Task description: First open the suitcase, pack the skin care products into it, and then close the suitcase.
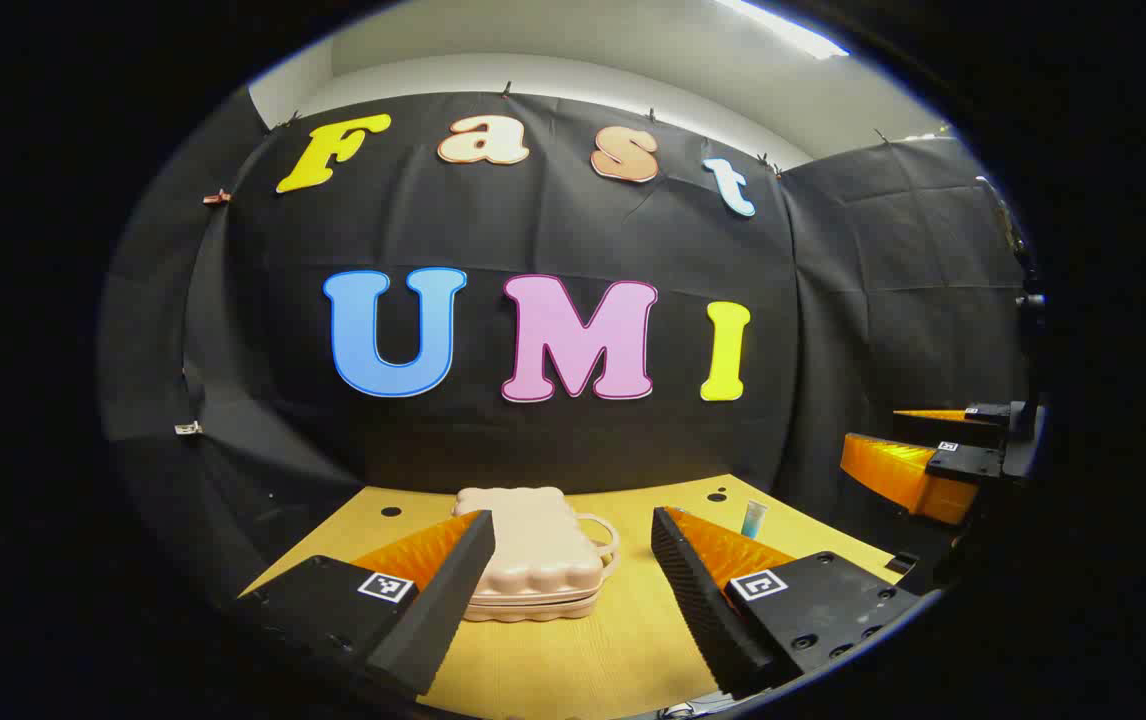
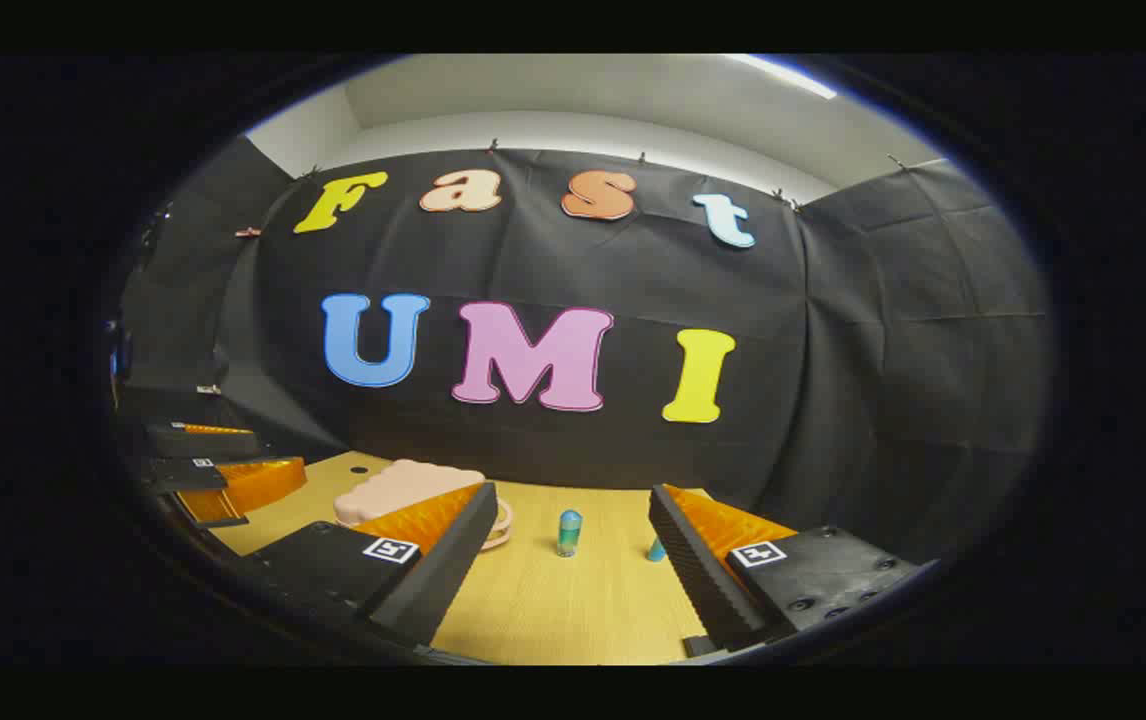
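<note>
Starting at the closed suitcase point(image 1: 531, 555), which is lying flat on the bench point(image 1: 593, 660).
Two small skin care bottles point(image 2: 569, 532) are standing beside it; the left tongs point(image 1: 573, 570) and right tongs point(image 2: 568, 555) are both hanging wide open, gripping nothing. I think one should be lifting the lid at its front seam while the other is holding the base.

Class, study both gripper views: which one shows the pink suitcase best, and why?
The left gripper view. There the suitcase lies closed on the table, with its lid, seam and side handle visible between the left gripper fingers. In the right gripper view it sits farther off, partly hidden behind a finger.
</note>
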